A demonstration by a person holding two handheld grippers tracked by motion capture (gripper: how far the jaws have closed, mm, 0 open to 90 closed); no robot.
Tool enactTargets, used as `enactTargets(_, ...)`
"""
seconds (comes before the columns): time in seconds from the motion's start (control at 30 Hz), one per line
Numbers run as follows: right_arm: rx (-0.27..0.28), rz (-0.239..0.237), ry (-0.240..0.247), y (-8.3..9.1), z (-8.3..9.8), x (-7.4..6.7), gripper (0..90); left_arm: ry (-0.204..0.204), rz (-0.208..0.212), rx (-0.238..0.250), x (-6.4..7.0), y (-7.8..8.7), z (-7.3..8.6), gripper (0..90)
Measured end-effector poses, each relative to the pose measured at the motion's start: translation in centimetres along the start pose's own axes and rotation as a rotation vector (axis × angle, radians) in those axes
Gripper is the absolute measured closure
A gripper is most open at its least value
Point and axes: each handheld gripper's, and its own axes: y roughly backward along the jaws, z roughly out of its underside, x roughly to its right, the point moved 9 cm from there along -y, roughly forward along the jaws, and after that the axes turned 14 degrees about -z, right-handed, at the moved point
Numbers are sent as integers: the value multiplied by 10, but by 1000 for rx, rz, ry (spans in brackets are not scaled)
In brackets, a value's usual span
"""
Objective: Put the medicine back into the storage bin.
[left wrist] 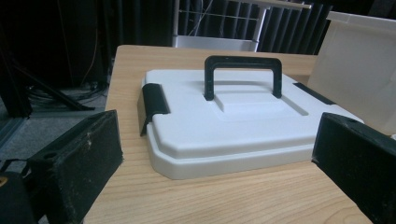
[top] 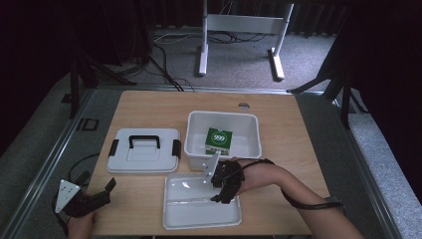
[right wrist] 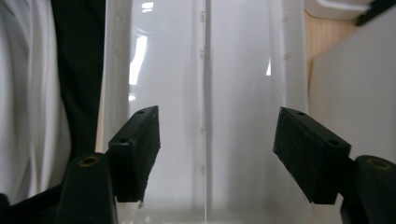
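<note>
Both grippers are black; the left gripper (top: pixel 108 187) carries a grey three-cornered plate, the right gripper (top: pixel 217 188) a black cable.

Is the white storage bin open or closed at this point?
Open. The white bin has no cover on it, and a green box shows inside. Its lid with the black handle lies flat on the table beside it.

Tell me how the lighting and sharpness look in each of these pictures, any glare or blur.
High view: dim, the surroundings nearly black, the table softly lit, slightly soft overall. Left gripper view: even light on the white lid, with the near jaws a bit blurred. Right gripper view: bright glare streaks on the shallow white tray, and the close jaws are soft.
</note>
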Motion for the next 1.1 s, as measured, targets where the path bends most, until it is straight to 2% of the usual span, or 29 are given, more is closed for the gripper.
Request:
enactTargets(0.13,-8,-23,13,-19,-3,-1,388,-1,1,1,0,0,0,15)
enactTargets(0.23,-38,-37,21,-32,-2,-1,493,-1,2,1,0,0,0,15)
enactTargets(0.27,-51,-25,22,-36,-2,-1,542,-1,3,1,0,0,0,15)
enactTargets(0.4,-93,-34,16,-49,1,1,579,-2,2,2,0,0,0,15)
enactTargets(0.43,-95,-24,19,-52,1,2,586,-2,2,2,0,0,0,15)
enactTargets(0.53,-83,-1,8,-57,-2,7,615,-2,2,1,0,0,0,15)
enactTargets(0.6,-82,-9,1,-60,-3,9,630,-2,2,1,0,0,0,15)
enactTargets(0.67,-93,-13,-9,-65,-2,10,683,-2,3,1,0,0,0,15)
enactTargets(0.7,-102,-3,-7,-69,-2,12,721,-2,4,1,0,0,0,15)
enactTargets(0.8,-110,-2,0,-73,-1,12,737,-3,4,2,0,0,0,15)
enactTargets(0.83,-115,-5,2,-75,-1,12,757,-2,5,2,0,0,0,15)
enactTargets(0.87,-129,4,25,-77,-1,12,781,-4,5,2,0,0,0,15)
enactTargets(0.9,-139,0,22,-78,0,11,794,-3,5,2,0,0,0,15)
enactTargets(1.1,-140,9,3,-79,-1,13,824,-2,5,2,0,0,0,15)
